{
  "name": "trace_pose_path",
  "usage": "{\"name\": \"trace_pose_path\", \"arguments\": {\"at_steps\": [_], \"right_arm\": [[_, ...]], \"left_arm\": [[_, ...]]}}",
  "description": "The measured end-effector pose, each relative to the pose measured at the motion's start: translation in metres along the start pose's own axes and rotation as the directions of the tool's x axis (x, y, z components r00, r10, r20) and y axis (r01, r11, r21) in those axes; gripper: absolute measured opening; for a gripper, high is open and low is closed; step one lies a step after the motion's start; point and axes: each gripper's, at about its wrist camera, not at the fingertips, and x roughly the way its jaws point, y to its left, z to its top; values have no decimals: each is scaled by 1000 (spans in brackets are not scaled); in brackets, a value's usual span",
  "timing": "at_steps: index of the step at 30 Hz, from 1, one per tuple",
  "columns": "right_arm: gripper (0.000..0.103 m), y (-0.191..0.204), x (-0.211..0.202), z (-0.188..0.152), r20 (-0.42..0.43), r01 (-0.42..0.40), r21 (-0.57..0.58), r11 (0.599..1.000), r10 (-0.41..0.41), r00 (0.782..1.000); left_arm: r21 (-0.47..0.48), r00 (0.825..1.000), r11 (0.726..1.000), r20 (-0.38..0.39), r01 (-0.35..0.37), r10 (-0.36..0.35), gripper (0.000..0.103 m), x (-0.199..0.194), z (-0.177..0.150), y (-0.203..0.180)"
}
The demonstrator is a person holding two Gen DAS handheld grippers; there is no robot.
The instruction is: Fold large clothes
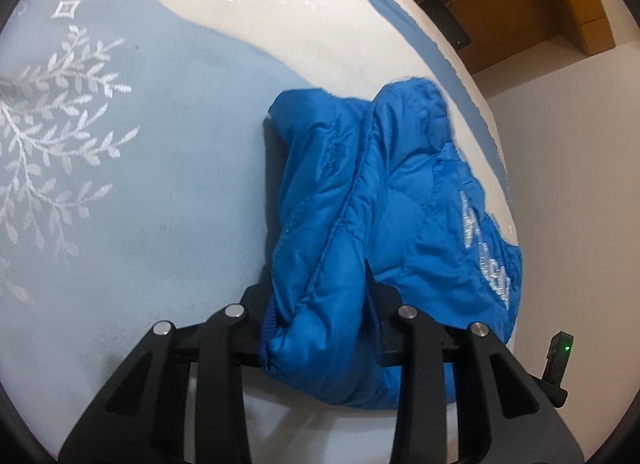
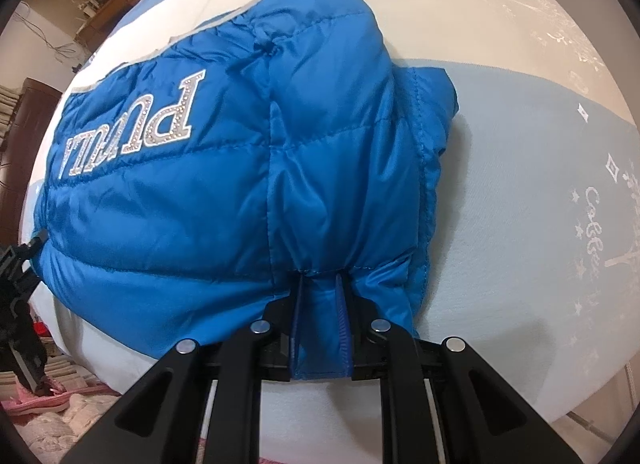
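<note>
A puffy blue quilted jacket [image 1: 400,184] with silver lettering lies folded into a bundle near the edge of a bed. My left gripper [image 1: 316,284] is closed around a thick bunch of the bundle's near end; fabric fills the whole gap between its fingers and hides the left fingertip. From the right wrist view the jacket [image 2: 200,204] bulges upward, with the lettering upside down. My right gripper [image 2: 320,280] is shut on a narrow fold of the jacket's near hem, and a strip of blue fabric hangs down between its pads.
The bed cover [image 1: 160,204] is pale blue and white with embroidered leaves and spreads wide to the left of the jacket [image 2: 520,184]. The bed edge drops off beside the jacket. Wooden furniture [image 1: 580,4] and a dark cabinet [image 2: 24,124] stand beyond, and pink items [image 2: 40,400] lie on the floor.
</note>
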Motion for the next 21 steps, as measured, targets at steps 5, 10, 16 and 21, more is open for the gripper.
{"name": "trace_pose_path", "arguments": {"at_steps": [5, 10, 16, 21], "right_arm": [[15, 1, 2, 2, -1, -7, -3, 1000, 7, 1000], [15, -1, 4, 2, 8, -17, -6, 1000, 17, 1000], [16, -5, 1, 0, 7, -43, 0, 999, 43, 999], [28, -10, -24, -5, 38, -66, -27, 997, 67, 997]], "left_arm": [[8, 1000, 1000, -5, -14, 14, 36, 8, -2, 3], [-3, 999, 999, 2, -34, 34, 36, 9, -1, 0], [-8, 999, 999, 32, -34, 35, 28, -5, -1, -13], [63, 993, 996, 102, -63, 56, 24, -36, -3, -50]]}}
